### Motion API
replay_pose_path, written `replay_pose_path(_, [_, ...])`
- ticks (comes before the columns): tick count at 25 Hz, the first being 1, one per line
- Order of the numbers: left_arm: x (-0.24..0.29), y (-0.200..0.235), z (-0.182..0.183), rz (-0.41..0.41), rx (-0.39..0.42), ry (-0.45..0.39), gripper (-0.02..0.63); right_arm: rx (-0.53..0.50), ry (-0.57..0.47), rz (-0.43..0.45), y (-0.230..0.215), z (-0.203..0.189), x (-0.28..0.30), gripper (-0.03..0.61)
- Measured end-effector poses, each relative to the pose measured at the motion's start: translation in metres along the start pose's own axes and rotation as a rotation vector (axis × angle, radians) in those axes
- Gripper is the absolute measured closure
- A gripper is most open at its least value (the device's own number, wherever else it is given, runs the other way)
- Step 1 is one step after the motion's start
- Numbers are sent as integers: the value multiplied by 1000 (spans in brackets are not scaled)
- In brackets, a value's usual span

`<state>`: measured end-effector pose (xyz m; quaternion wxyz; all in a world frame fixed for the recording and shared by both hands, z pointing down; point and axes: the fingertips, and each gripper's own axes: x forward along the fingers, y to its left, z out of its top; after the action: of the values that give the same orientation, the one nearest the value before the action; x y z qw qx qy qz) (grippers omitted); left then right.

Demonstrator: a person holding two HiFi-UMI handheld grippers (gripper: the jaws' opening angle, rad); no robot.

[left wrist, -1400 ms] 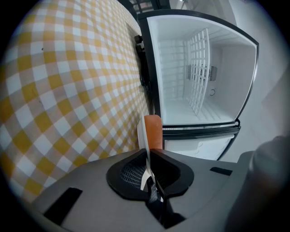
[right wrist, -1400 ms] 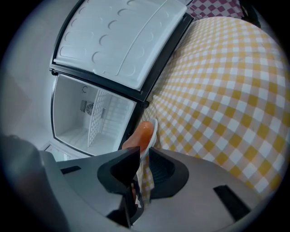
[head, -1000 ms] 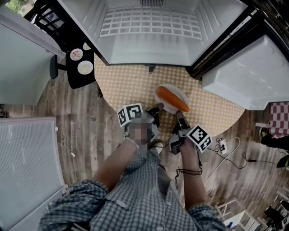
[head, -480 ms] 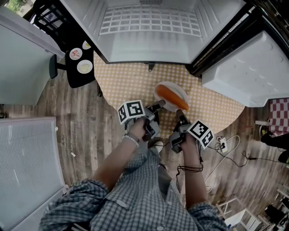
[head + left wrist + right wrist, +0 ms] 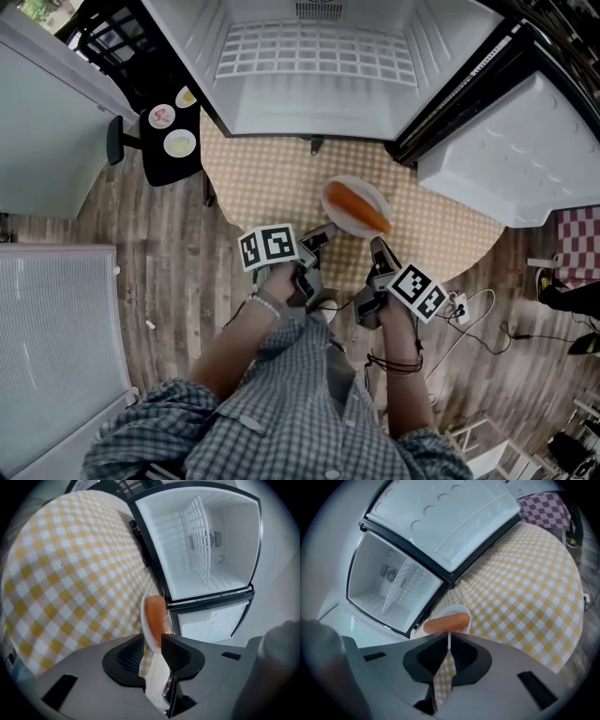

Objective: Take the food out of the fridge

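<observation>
Head view: plate with orange food on the checked table before the open fridge; left gripper view: left gripper's fingers, just opened, stand apart around its rim; right gripper view: right gripper's fingers clamp the rim.

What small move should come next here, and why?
Probably open the right gripper and release the plate. The plate with its food seems to rest on the table, out of the empty fridge. The jaws of the left gripper have just been opening and stand apart around the rim, while the right jaws look pinched on it.
</observation>
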<state>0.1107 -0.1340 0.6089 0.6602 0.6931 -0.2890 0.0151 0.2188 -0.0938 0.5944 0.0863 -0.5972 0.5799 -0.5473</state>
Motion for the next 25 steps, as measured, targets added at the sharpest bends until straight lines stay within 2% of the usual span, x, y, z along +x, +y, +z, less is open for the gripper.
replay_pose_path(2, [-6, -4, 3, 20, 60, -13, 554, -81, -3, -8, 5, 3, -4, 564])
replay_pose_path(5, [-14, -15, 9, 34, 163, -25, 606, -188, -14, -18, 16, 7, -12, 566])
replay_pose_path(8, [-23, -35, 20, 17, 278, -46, 607, -281, -50, -17, 31, 16, -20, 568])
replay_pose_path(11, [-31, -53, 29, 27, 399, -61, 609, -326, -84, -6, 45, 26, -28, 569])
replay_pose_path(15, [-43, -81, 39, 57, 578, -89, 609, -408, -144, 12, 66, 44, -41, 570])
replay_pose_path(19, [-52, -121, 49, 44, 761, -131, 609, -528, -209, 45, 97, 61, -55, 569])
replay_pose_path(21, [-56, -140, 52, 29, 816, -149, 609, -593, -228, 52, 112, 68, -60, 570])
replay_pose_path(25, [-64, -172, 57, -15, 864, -174, 609, -670, -262, 76, 138, 80, -67, 570])
